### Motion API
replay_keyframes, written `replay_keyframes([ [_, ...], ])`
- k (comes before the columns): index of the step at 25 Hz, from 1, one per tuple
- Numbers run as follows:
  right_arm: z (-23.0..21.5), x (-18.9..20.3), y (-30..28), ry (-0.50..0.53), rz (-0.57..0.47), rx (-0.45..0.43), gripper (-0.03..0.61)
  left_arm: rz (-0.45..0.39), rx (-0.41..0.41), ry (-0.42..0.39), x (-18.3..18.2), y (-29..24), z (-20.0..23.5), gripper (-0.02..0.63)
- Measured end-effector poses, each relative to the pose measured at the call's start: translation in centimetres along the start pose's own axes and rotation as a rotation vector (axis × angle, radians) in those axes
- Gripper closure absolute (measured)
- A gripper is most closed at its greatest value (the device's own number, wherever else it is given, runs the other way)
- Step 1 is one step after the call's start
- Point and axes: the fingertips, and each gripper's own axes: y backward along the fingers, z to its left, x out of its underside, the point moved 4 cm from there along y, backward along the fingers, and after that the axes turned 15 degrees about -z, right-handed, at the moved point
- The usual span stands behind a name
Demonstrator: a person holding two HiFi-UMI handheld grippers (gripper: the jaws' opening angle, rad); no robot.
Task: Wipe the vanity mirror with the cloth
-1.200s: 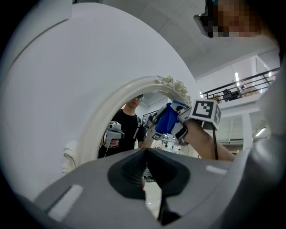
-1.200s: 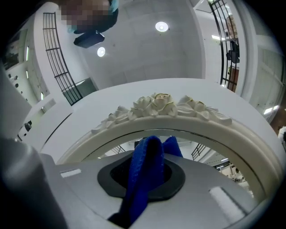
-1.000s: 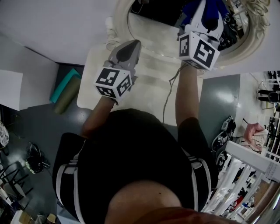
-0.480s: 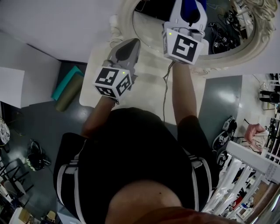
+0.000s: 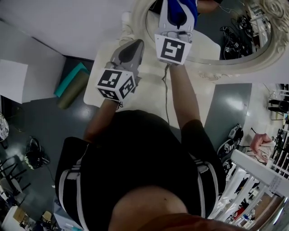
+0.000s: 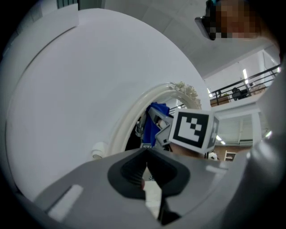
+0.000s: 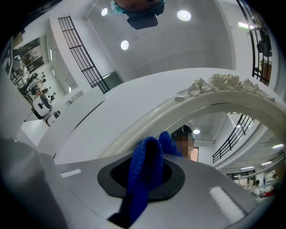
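Note:
The oval vanity mirror (image 5: 228, 38) has an ornate white frame (image 5: 235, 68) and stands on a white vanity top (image 5: 144, 97). My right gripper (image 5: 177, 9) is raised against the mirror's left part, shut on a blue cloth (image 5: 193, 8). In the right gripper view the blue cloth (image 7: 144, 172) bulges out between the jaws of that gripper (image 7: 145, 154), below the carved frame (image 7: 214, 91). My left gripper (image 5: 137, 43) hangs over the vanity top to the left of the mirror, shut, nothing in it. The left gripper view shows its closed pads (image 6: 146, 163) and the blue cloth (image 6: 154, 118) beyond.
A thin cable (image 5: 165, 88) runs across the vanity top. Rolled teal and olive mats (image 5: 68, 86) lie on the dark floor at the left. White railings (image 5: 253, 180) and shoes (image 5: 228, 146) are at the right. A white wall (image 5: 58, 22) rises behind the vanity.
My right gripper has swept left and upward across the mirror with the blue cloth. The left gripper has stayed in place.

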Motion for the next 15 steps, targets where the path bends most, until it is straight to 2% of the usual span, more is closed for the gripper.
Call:
replay_keyframes([
  [8,2.5,1.6,0.6,-0.069,0.007,-0.010,0.535,0.009,-0.030,-0.006,0.1,1.2,1.1,0.604],
  [15,2.8,1.8,1.1,-0.137,-0.012,-0.014,0.537,0.012,-0.028,-0.007,0.2,1.5,0.9,0.604],
])
